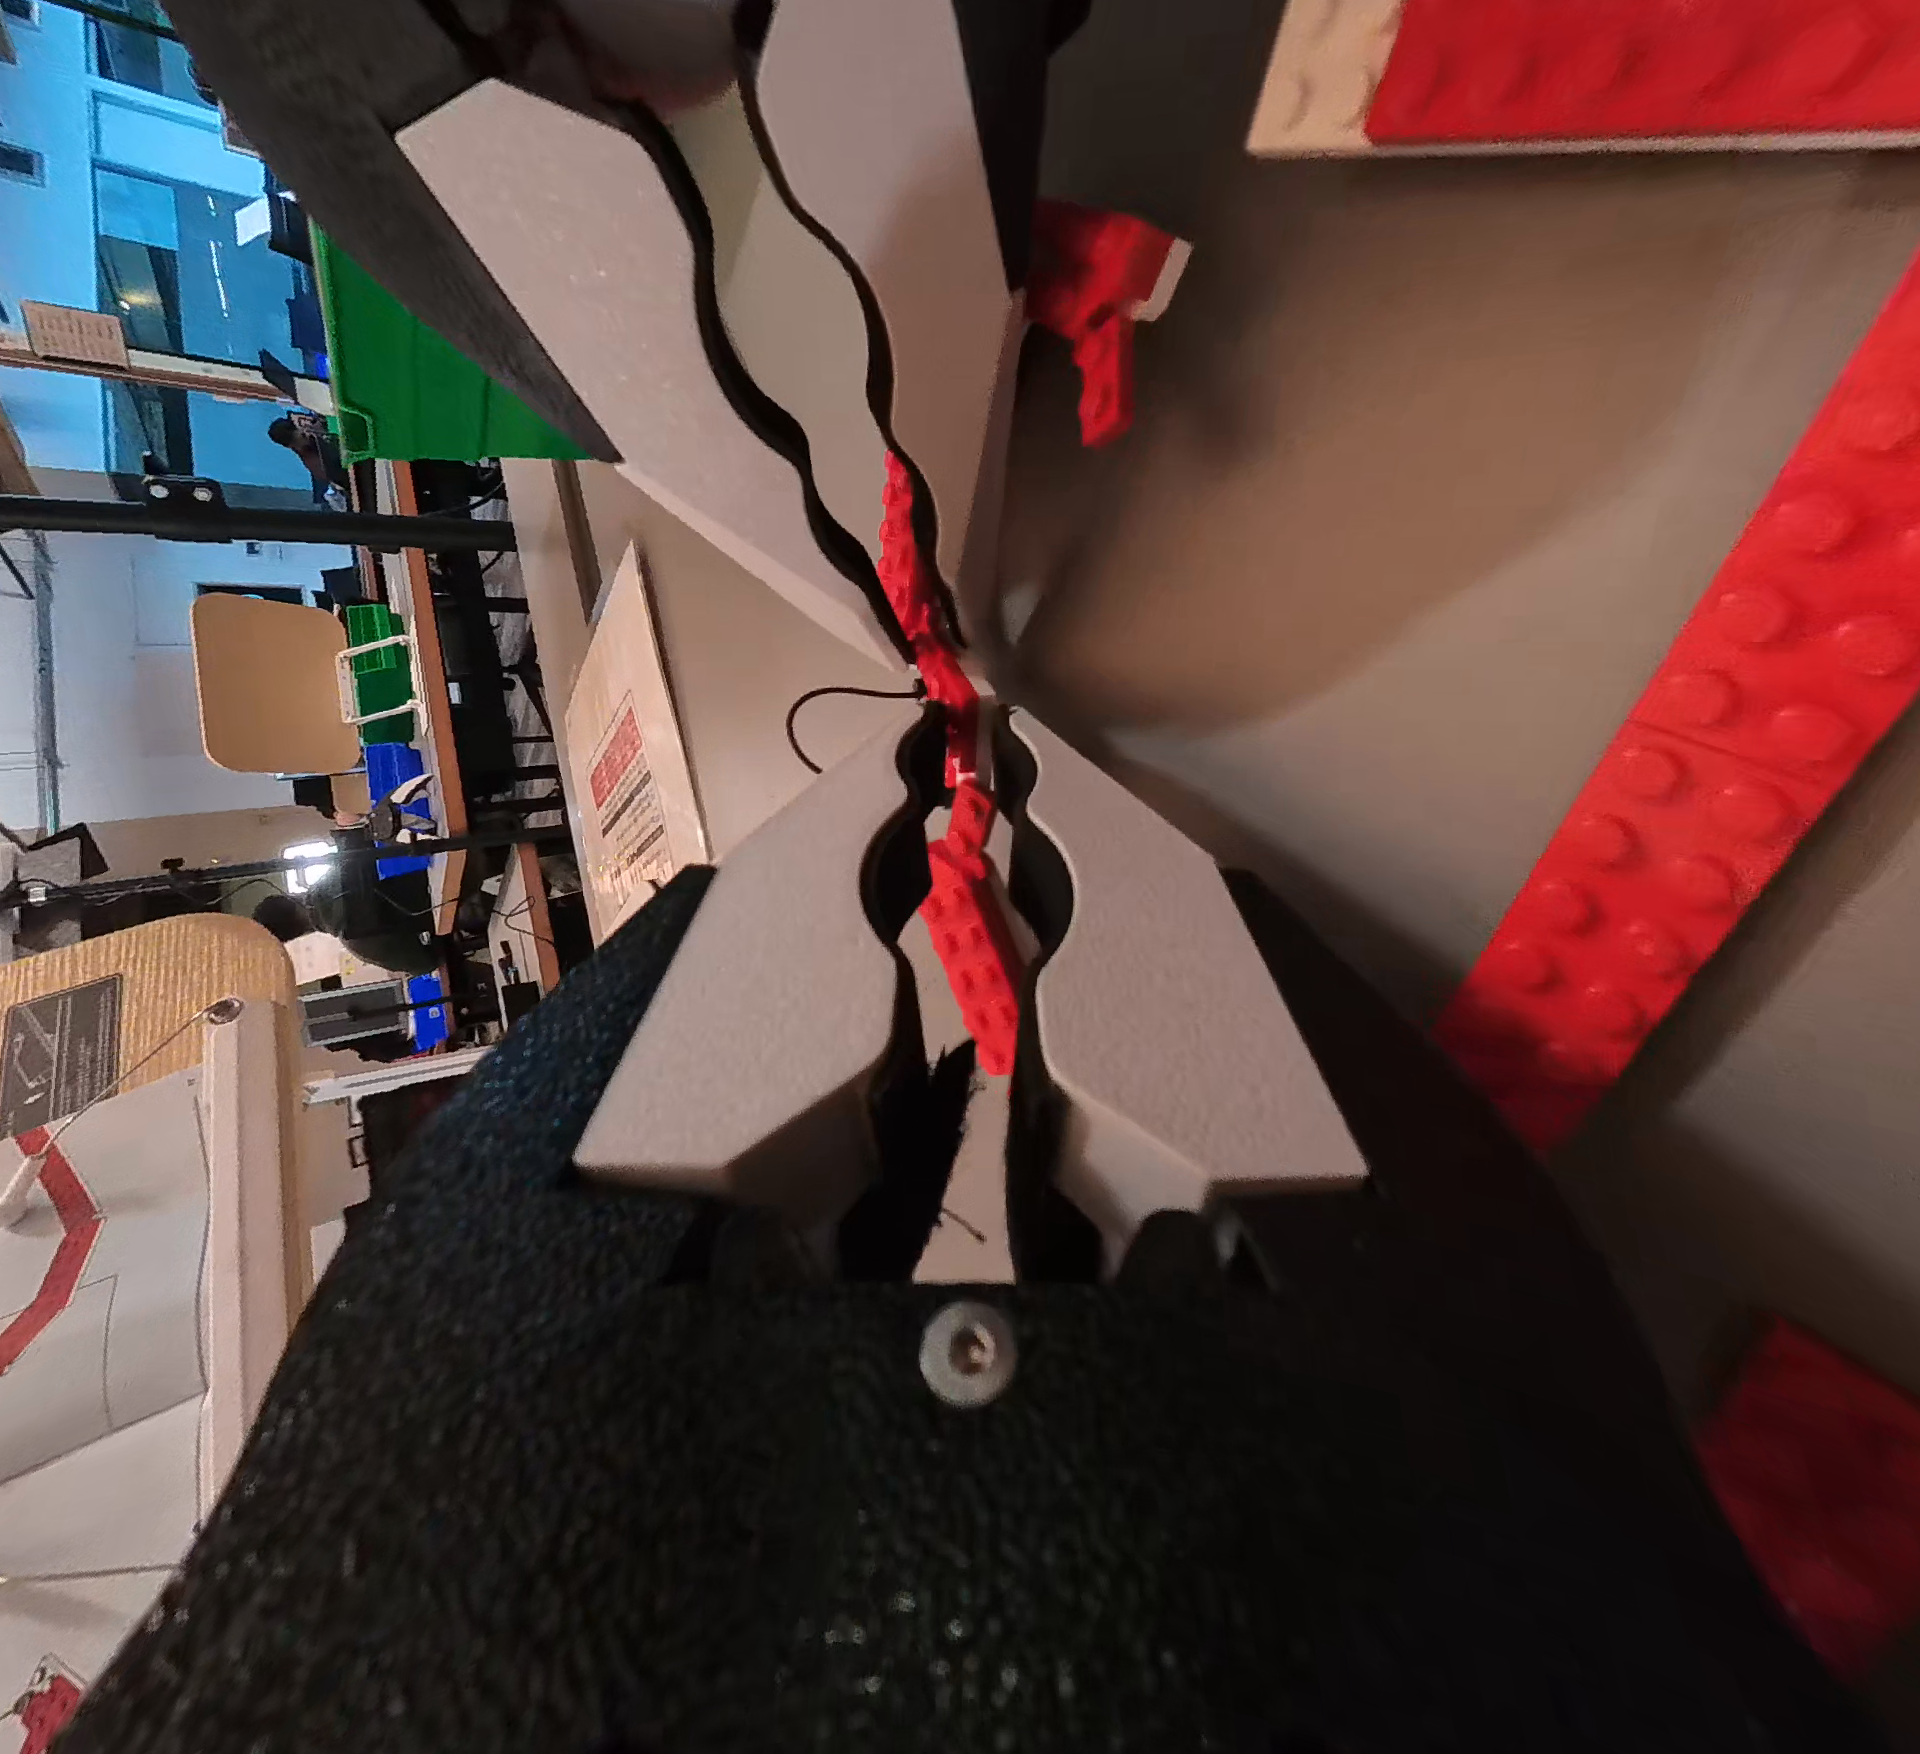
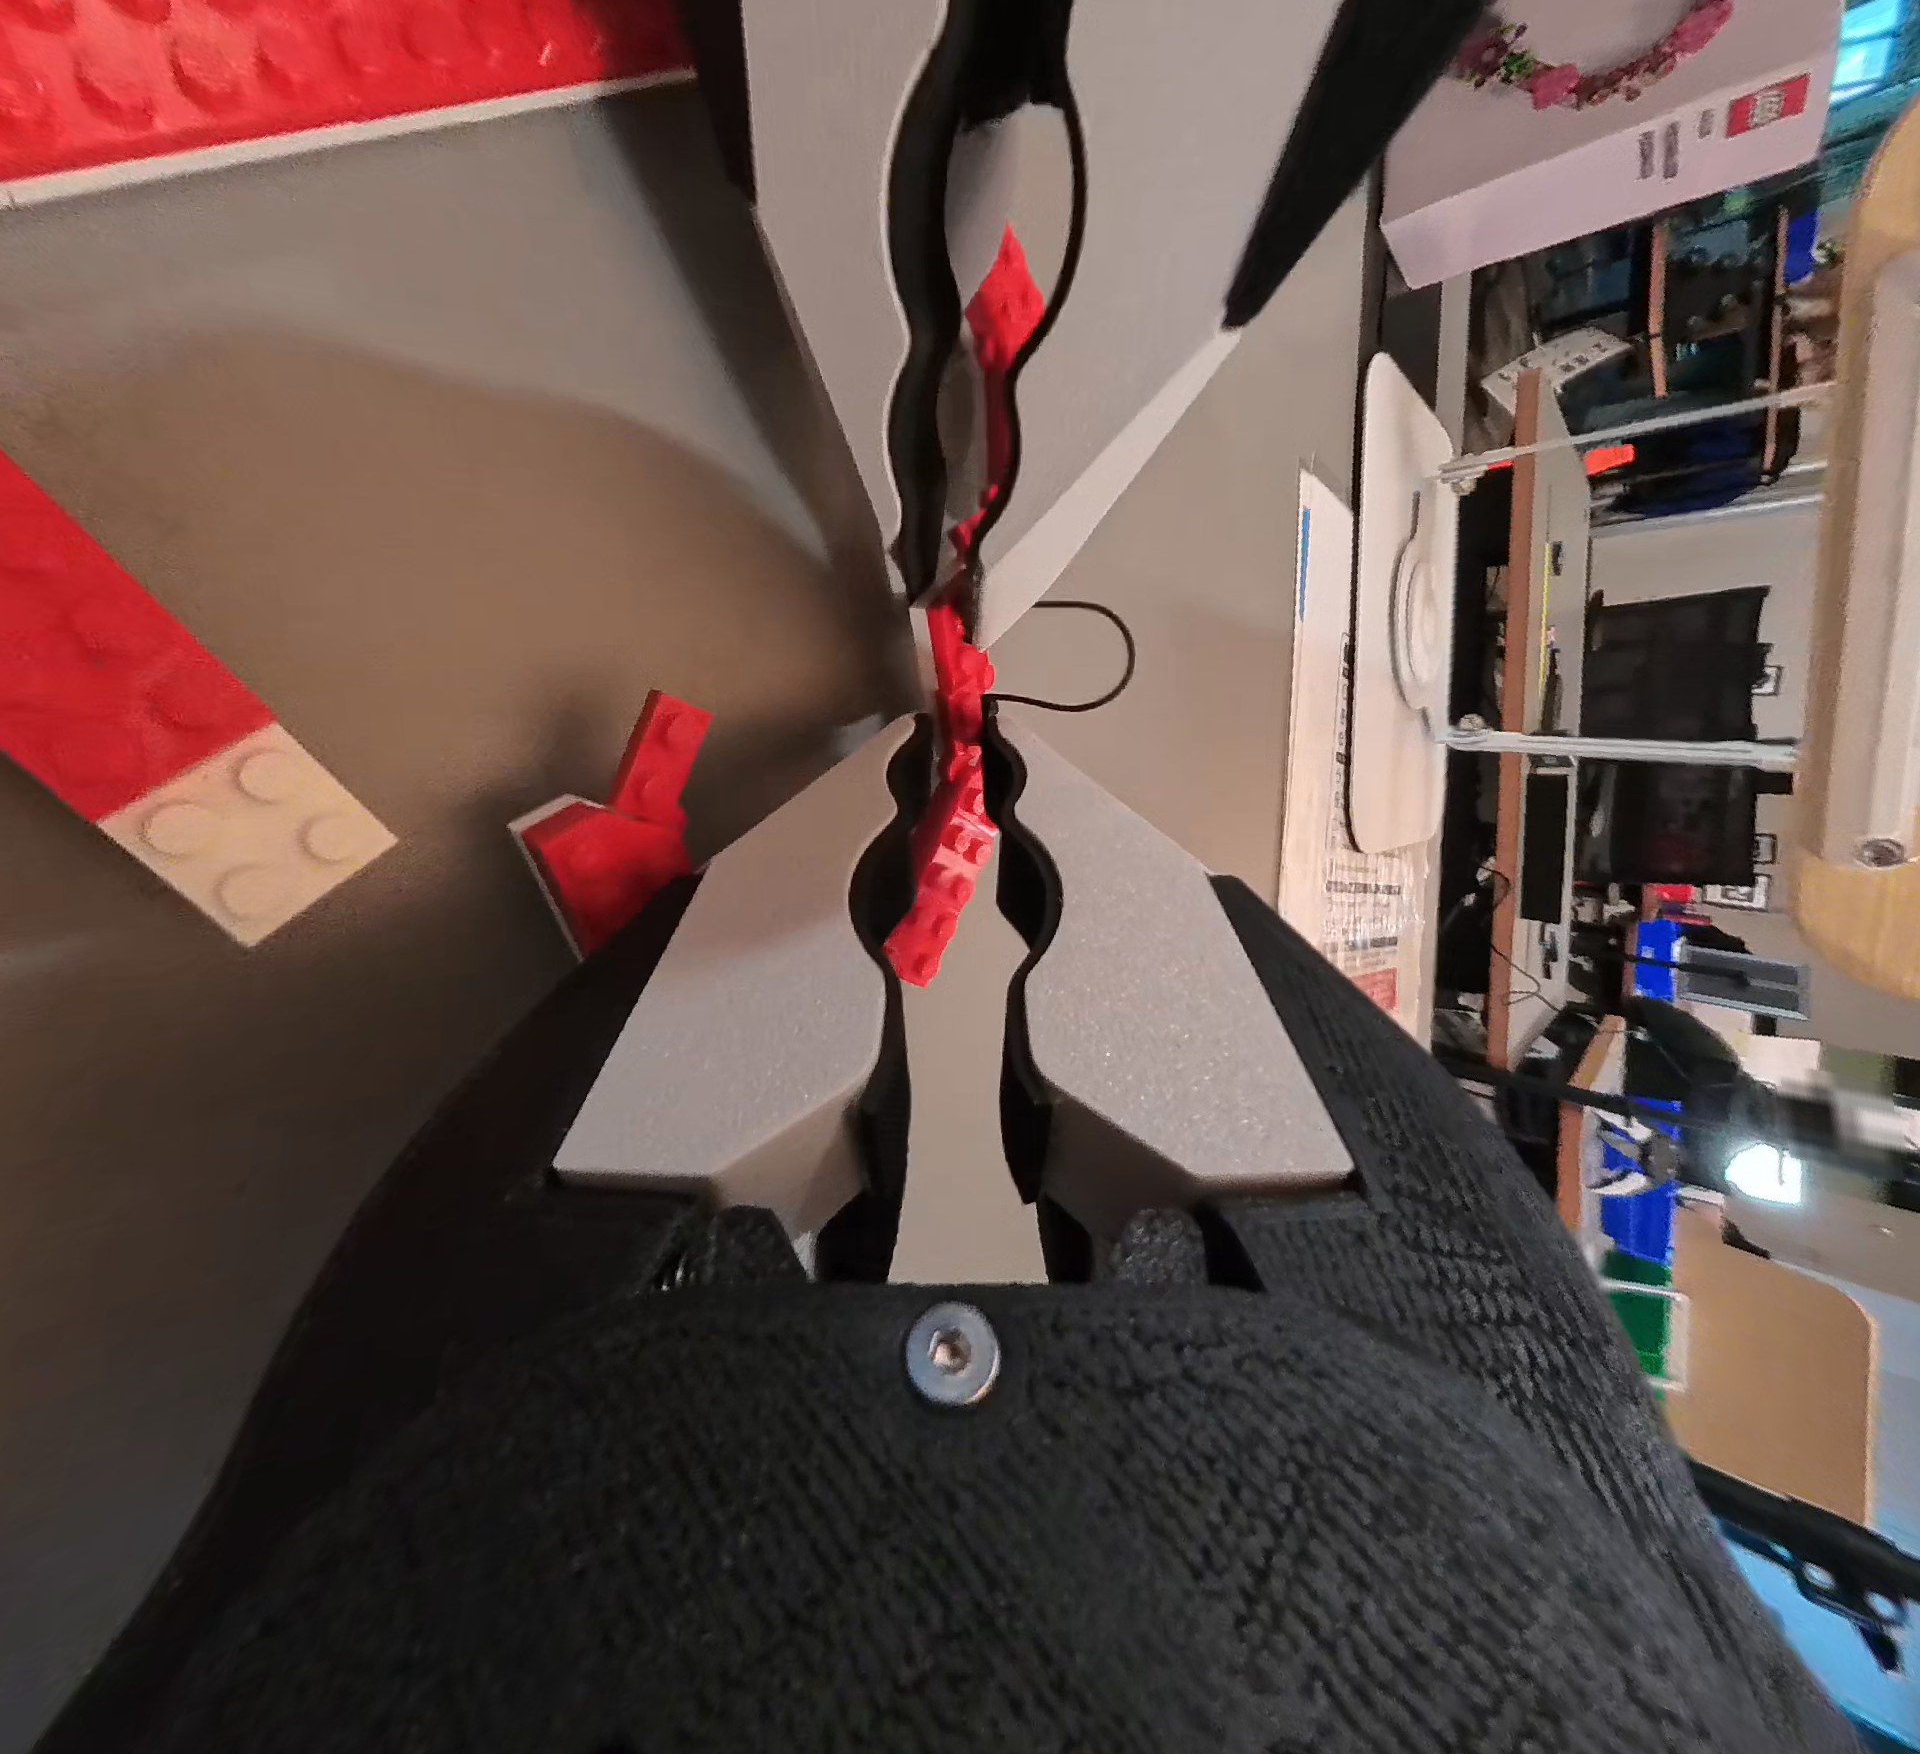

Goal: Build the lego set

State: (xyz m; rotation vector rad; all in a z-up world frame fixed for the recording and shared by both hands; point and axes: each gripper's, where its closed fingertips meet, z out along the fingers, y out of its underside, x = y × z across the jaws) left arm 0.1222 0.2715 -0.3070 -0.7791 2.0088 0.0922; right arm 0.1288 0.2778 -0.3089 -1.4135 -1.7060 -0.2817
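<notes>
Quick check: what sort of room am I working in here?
Probably an office or lab workspace, not a home: rows of desks with colored storage bins, monitors on stands, and tall windows facing another building.

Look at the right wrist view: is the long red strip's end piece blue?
No, the long red studded strip lying on the grey table ends in a white studded piece.

It looked like a lab: bin-stacked shelves (image 1: pixel 390 707), dark monitors (image 2: pixel 1673 738) and a chair (image 1: pixel 270 681) stood behind the surface (image 2: pixel 416 457).
</notes>
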